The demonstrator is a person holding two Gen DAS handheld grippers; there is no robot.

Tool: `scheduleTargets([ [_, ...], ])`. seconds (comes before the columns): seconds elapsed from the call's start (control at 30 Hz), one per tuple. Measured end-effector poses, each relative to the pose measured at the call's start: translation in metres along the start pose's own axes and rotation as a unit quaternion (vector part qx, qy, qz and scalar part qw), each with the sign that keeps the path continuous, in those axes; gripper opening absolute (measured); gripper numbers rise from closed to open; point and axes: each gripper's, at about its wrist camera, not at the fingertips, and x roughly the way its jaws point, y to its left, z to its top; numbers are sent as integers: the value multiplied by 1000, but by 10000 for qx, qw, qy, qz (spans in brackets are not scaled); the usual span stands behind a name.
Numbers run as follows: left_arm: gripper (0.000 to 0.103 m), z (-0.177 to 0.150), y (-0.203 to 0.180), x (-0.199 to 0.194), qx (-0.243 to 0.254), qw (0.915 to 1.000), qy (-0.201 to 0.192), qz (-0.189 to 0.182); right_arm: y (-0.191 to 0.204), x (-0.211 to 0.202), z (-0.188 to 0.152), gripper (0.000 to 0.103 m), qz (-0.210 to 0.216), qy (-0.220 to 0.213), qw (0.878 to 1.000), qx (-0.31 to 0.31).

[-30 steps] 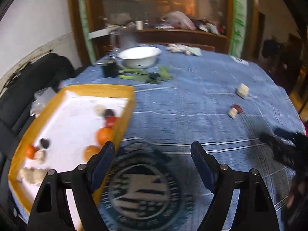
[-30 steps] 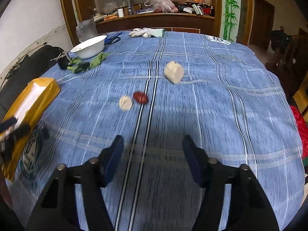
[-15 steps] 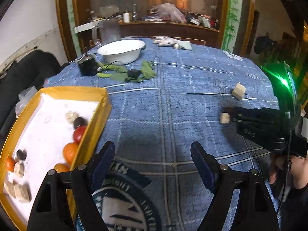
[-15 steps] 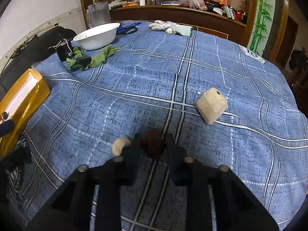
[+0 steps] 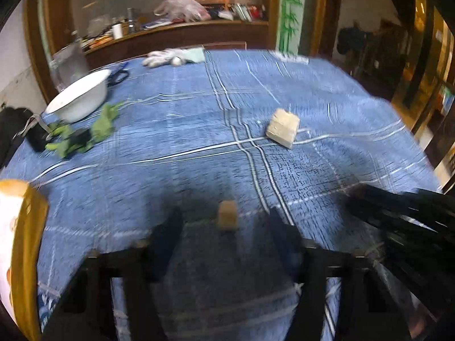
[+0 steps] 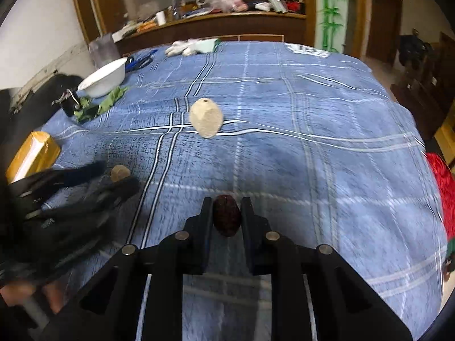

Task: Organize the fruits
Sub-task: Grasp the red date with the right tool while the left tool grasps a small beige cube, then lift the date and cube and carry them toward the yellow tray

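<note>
The right gripper (image 6: 226, 213) pinches a dark red fruit (image 6: 226, 218) between its jaws; the left gripper (image 5: 226, 227) gapes around a small tan piece (image 5: 227, 218).

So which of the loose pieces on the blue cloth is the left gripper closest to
The small tan cube, lying between the open fingers of the left gripper. The larger pale block sits farther up the cloth, and the dark red fruit is in the right gripper.
</note>
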Motion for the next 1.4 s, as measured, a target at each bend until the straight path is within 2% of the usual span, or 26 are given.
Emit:
scheduleTargets([
  [0.07, 13, 2, -1, 0, 14, 9999, -69, 85, 0, -12, -8, 20, 40, -78, 9999, 53],
  [0.27, 13, -16, 12, -25, -88, 9999, -82, 97, 16, -27, -23, 20, 207, -156, 9996, 122],
  [0.43, 13, -44, 24, -54, -149, 9994, -99, 312, 43, -39, -44, 20, 339, -197, 9991, 182],
  [0.73, 13, -79, 45, -94, -383, 9980, -263, 427, 84, -64, -75, 21, 373, -341, 9986, 185],
  [1.4, 12, -102, 88, -145, -870, 9926, -588, 610, 133, -97, -79, 21, 491, -624, 9966, -222],
])
